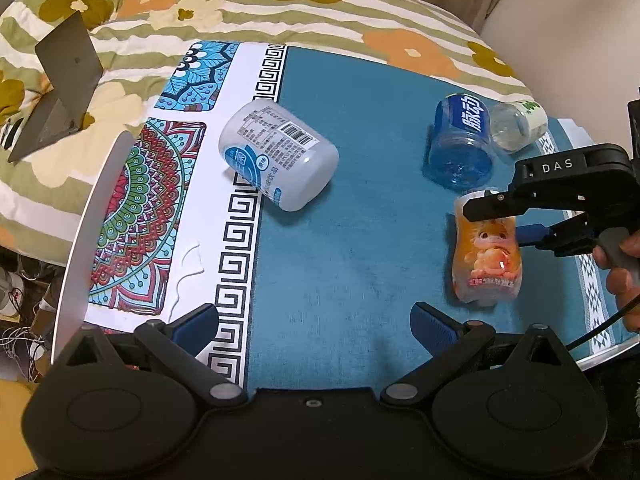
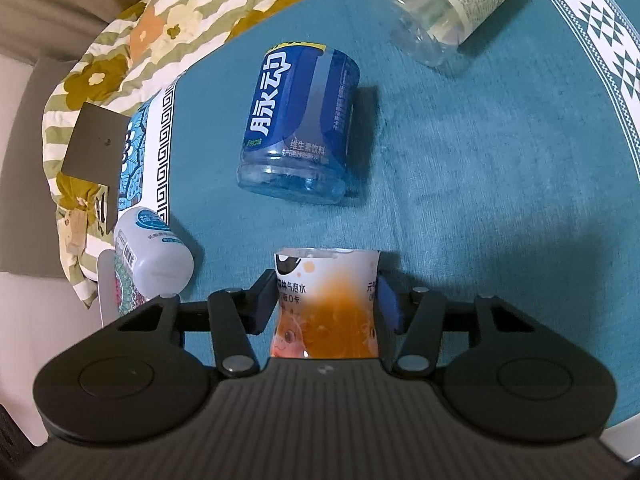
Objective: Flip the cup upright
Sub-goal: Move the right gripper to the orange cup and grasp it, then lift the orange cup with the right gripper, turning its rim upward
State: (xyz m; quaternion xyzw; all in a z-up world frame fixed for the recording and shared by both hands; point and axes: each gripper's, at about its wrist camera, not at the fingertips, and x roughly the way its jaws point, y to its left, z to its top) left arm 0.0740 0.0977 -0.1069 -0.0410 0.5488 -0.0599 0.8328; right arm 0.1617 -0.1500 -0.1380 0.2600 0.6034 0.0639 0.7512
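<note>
We see four cut-off plastic bottle cups on a teal woven tablecloth (image 1: pixel 340 240) with a white Greek-key border and mandala prints at its left edge. The orange cup (image 1: pixel 486 256), thin translucent plastic wrapped in a cartoon label, lies on its side near the cloth's right part. Our right gripper (image 2: pixel 328 304) has its blue-padded fingers (image 2: pixel 387 300) pressed against both flanks of it, clamped on the cup near its ragged cut rim; in the right wrist view the cup's lower end is hidden behind the gripper body. It looks empty as far as we can see.

Our left gripper (image 1: pixel 316 328) hangs over bare cloth with its jaws wide apart, holding nothing.

The frosted white cup (image 1: pixel 280 156), barcode label up, lies tipped on the border. The blue cup (image 1: pixel 460 144), ribbed clear base toward us, lies beside the clear cup (image 1: pixel 518 124) with a pale green label, which is partly cut off at the far right. Behind the table we see a flowered striped quilt (image 1: pixel 280 4) and a grey laptop (image 1: pixel 60 84), half open.
</note>
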